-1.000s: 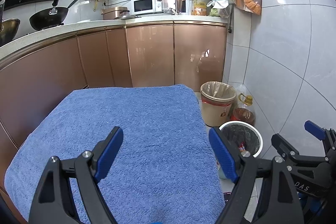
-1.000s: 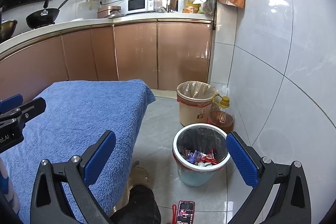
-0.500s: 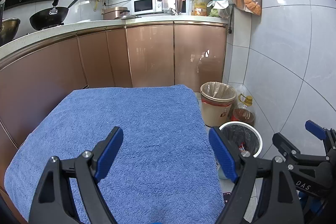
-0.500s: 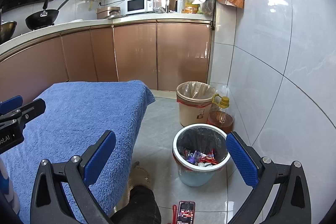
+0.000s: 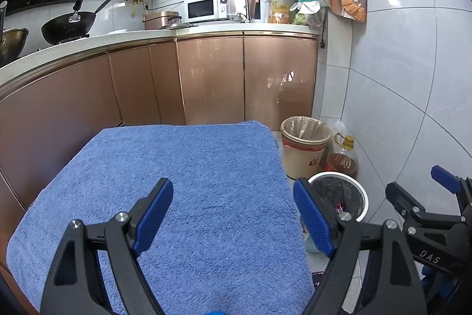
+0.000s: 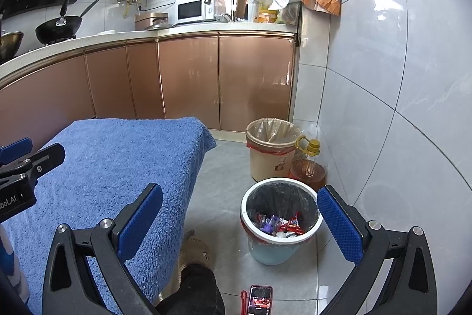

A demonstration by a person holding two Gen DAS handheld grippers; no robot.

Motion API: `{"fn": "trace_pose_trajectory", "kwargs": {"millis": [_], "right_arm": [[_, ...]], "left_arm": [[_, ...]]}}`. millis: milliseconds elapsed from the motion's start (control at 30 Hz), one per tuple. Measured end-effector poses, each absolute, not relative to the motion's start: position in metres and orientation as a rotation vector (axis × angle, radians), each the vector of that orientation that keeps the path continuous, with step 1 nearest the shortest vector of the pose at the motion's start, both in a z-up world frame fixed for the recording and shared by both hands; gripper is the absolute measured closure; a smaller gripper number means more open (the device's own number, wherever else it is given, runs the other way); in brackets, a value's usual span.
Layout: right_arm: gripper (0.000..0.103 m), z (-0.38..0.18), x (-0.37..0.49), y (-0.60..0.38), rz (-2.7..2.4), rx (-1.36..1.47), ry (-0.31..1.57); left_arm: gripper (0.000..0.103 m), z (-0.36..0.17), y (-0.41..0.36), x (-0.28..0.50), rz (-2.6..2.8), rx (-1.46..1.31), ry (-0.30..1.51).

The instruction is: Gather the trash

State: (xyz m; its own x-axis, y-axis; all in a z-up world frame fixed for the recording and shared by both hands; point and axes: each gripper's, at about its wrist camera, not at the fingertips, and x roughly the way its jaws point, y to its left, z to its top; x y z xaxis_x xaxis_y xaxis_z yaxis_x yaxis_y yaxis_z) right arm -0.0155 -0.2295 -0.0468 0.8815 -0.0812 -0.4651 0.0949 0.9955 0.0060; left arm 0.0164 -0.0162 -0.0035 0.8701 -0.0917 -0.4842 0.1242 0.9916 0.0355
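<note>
Both grippers wide apart and empty: left gripper (image 5: 233,214) over the blue towel (image 5: 188,185), right gripper (image 6: 240,222). White bin (image 6: 280,226) at its 12 o'clock holds what look like wrappers (image 6: 280,223)

Two wrist views look forward and slightly down, side by side. The left view sits close over the blue towel (image 5: 183,197). The right view sits beside it, over the floor and bin (image 6: 280,223). Both share towel, bin and cabinets (image 5: 212,78) beyond.
</note>
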Motion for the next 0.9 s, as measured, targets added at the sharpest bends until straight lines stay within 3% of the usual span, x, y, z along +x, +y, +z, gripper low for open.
{"fn": "trace_pose_trajectory", "kwargs": {"millis": [900], "right_arm": [[0.0,-0.0409,-0.017,-0.2327,-0.097,0.029,0.474]], "left_arm": [[0.02,-0.0064,-0.0232,0.0127,-0.108,0.07,0.501]]}}
